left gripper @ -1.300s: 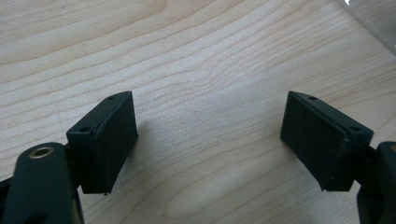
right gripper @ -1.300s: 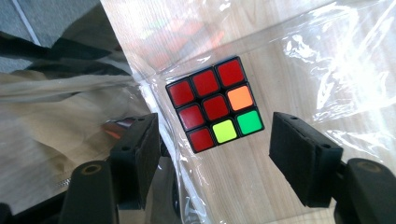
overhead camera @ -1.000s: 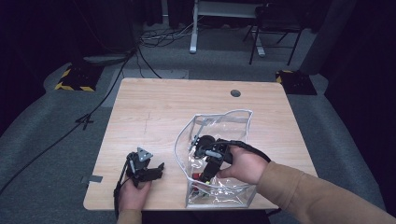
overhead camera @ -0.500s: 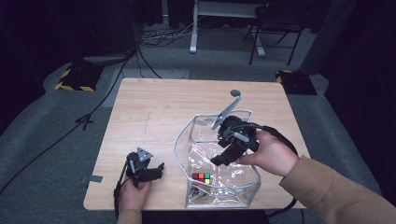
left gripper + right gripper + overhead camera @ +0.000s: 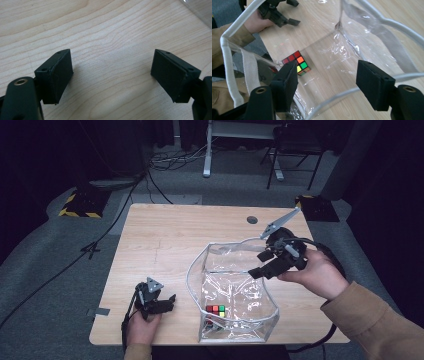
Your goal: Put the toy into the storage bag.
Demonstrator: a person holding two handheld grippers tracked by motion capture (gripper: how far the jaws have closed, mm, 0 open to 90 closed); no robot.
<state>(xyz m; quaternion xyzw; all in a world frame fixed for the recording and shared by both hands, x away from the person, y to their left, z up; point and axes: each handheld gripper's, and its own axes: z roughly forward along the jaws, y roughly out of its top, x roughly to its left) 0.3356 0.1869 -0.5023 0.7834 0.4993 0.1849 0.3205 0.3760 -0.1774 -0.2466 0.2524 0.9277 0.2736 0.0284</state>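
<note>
A clear plastic bag with a white rim stands open on the wooden table. A small colour cube lies on the bag's floor near its front edge, and also appears as the cube through the bag's mouth. My right gripper hovers open and empty above the bag's back right rim. In its own view the right gripper looks down over the white rim. My left gripper rests open on the table left of the bag. Its own view, the left gripper, has bare wood between the jaws.
A round cable hole sits at the table's back right. The left hand and its gripper appear beyond the bag in the right gripper view. Cables, chair legs and hazard-striped pads lie on the grey floor around the table.
My right gripper lifted out of the bag and moved back and right, open. The cube stays on the bag's floor. The left gripper has not moved.
</note>
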